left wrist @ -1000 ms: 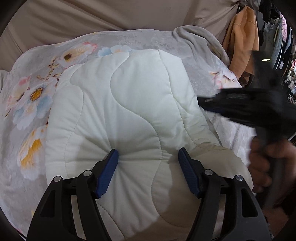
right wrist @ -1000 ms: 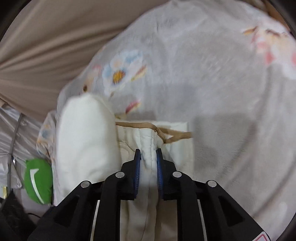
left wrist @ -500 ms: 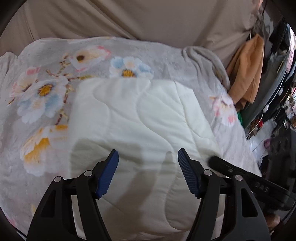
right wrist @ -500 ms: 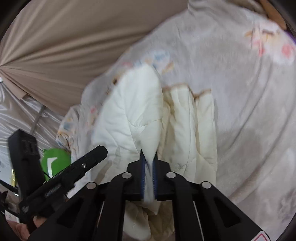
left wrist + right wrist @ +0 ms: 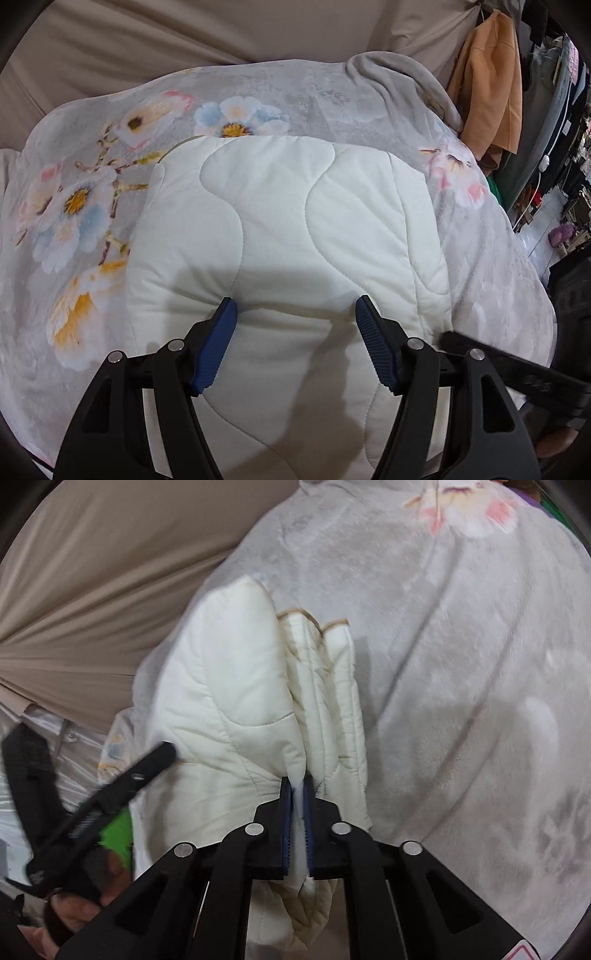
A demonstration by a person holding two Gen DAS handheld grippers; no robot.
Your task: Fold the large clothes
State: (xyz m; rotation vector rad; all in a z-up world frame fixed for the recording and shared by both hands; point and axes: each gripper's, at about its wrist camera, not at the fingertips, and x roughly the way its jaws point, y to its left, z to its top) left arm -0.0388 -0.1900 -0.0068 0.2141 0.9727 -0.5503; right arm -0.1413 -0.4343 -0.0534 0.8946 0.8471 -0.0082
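The cream quilted comforter (image 5: pixel 288 236) lies folded into a thick pad on the floral blanket (image 5: pixel 74 206). The left gripper (image 5: pixel 295 332) stands with jaws wide apart, the top layer bulging between them, the pads pressing nothing. The right gripper (image 5: pixel 296 805) has its jaws nearly together, clamped on a thin edge of the comforter (image 5: pixel 229 709), and they have just been opening slightly with that cloth between them. To finish this fold well, carry the pinched edge level over the stacked layers beside the jaws, align the beige-trimmed edges (image 5: pixel 314 622), then release.
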